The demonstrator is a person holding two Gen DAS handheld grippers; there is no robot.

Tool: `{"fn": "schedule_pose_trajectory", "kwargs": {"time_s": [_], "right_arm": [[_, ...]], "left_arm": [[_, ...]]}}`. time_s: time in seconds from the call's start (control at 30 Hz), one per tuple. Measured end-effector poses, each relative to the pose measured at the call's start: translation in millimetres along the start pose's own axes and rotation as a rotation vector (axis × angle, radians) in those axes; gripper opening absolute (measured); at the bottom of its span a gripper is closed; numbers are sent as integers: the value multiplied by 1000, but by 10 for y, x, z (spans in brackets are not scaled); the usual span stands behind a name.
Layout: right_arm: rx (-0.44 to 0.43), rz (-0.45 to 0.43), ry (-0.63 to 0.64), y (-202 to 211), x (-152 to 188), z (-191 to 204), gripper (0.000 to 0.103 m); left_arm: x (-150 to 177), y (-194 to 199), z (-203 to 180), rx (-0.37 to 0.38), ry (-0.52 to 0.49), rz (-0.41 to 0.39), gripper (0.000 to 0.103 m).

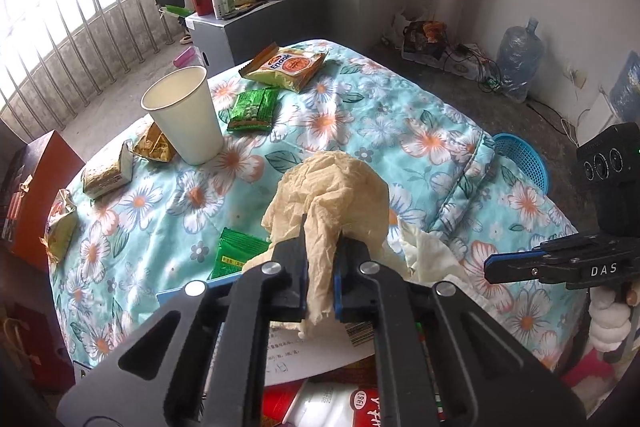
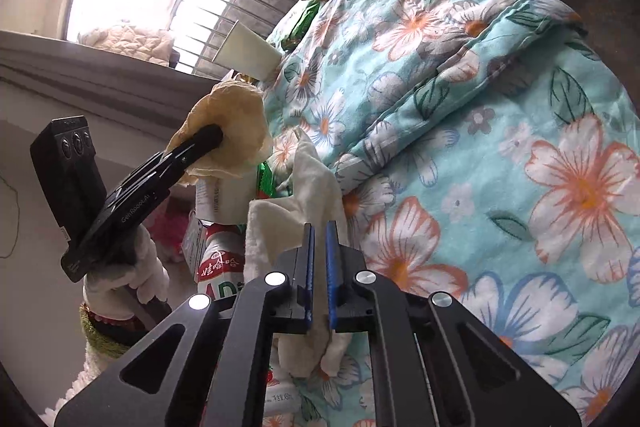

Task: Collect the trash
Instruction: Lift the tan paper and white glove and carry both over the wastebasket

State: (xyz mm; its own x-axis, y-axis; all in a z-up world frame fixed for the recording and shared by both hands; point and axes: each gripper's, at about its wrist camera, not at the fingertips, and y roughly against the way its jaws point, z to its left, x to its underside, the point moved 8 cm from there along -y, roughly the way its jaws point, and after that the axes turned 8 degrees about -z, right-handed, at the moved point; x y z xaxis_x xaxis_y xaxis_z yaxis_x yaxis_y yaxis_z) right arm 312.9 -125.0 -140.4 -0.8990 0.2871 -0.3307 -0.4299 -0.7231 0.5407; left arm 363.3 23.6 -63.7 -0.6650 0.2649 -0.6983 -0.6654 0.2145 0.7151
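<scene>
My left gripper (image 1: pixel 323 231) is shut on a crumpled tan tissue (image 1: pixel 336 187), which bulges out above its tips over the floral quilt (image 1: pixel 360 115). The right wrist view shows that gripper (image 2: pixel 216 139) from the side, with the tan tissue (image 2: pixel 236 115) wrapped around its tips. My right gripper (image 2: pixel 319 227) is shut on a white napkin (image 2: pixel 296 203) that runs between its blue pads and hangs out below them. From the left wrist view the right gripper (image 1: pixel 490 269) comes in from the right, beside the white napkin (image 1: pixel 432 251).
On the quilt stand a paper cup (image 1: pixel 188 115), a yellow snack bag (image 1: pixel 286 67), two green packets (image 1: pixel 254 109) (image 1: pixel 236 253) and torn wrappers (image 1: pixel 106 175). A blue basket (image 1: pixel 520 163) sits past the right edge. A red-and-white carton (image 1: pixel 332 403) and papers lie below my left gripper.
</scene>
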Motion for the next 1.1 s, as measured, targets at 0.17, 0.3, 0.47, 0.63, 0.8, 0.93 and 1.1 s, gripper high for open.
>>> {"fn": "schedule_pose_trajectory", "kwargs": {"time_s": [0.17,0.3,0.47,0.63,0.8,0.93,1.1], "right_arm": [[-25,-20,-15,194,-46,-22,6],[-27,18,-14,126,-26,26,27],[-7,80,15,-238,-1,182,55],[18,122,-8,-540,15,122,46],[13,92,-35,-460,-3,20,13],[14,41,-20,-175,-44,-16,9],[-3,-80,6,407,-237,10,9]], "left_arm": [[-127,223,-30,-16,-8,-55,4],[-233,430,-26,-28,-8,-101,4],[-320,680,25,-30,8,-152,4],[-326,840,121,-31,31,-178,4],[-315,945,279,-20,86,-181,4],[-338,1069,348,-27,112,-195,4],[-392,1245,262,-37,101,-214,4]]}}
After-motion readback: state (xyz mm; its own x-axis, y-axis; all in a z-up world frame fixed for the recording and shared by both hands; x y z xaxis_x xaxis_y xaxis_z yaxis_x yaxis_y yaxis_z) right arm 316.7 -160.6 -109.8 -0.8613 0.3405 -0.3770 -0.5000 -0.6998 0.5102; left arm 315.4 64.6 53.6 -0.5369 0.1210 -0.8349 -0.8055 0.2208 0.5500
